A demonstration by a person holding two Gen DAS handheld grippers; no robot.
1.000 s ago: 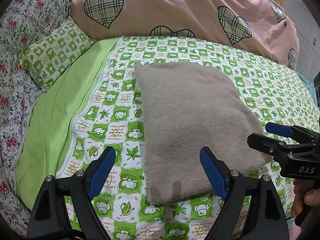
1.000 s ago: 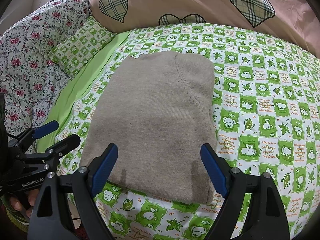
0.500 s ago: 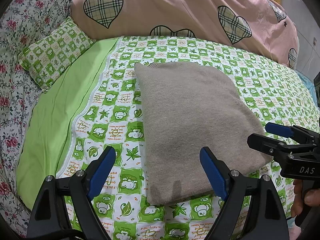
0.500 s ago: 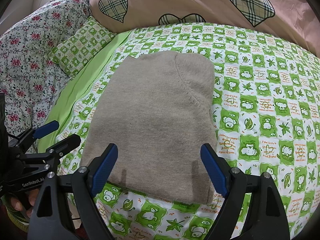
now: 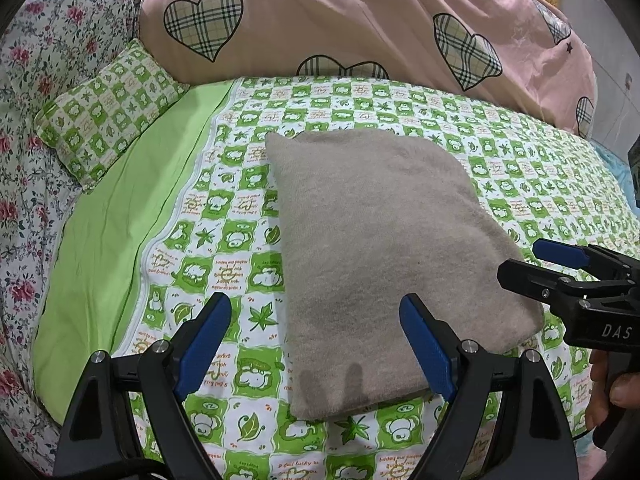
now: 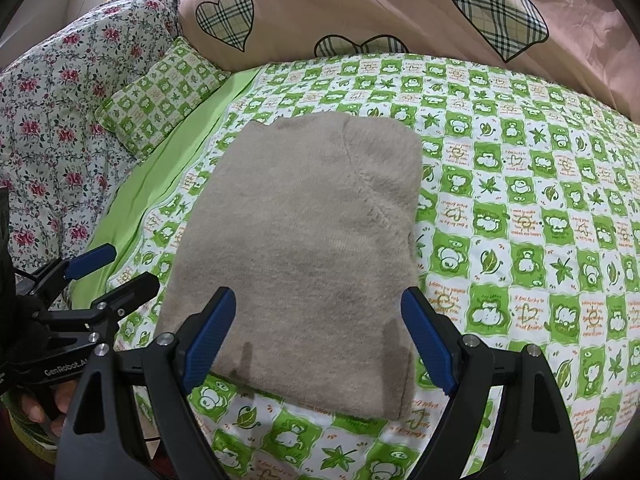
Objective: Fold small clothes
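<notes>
A beige knitted garment [image 5: 384,256] [image 6: 304,248] lies folded into a flat rectangle on the green-and-white checked bed sheet [image 5: 224,216] [image 6: 520,216]. My left gripper [image 5: 316,344] hovers open above its near left corner, nothing between the blue pads. My right gripper [image 6: 320,336] is open too, held over the garment's near edge without touching it. Each gripper shows in the other's view: the right gripper [image 5: 544,264] at the garment's right side, the left gripper [image 6: 108,268] at its left side. A hand holds each handle.
A pink duvet with checked hearts [image 5: 360,32] [image 6: 400,12] is piled at the back. A small green checked pillow [image 5: 104,108] [image 6: 160,96] and floral bedding [image 5: 28,128] [image 6: 52,120] lie to the left, beside a plain green strip of sheet [image 5: 104,232].
</notes>
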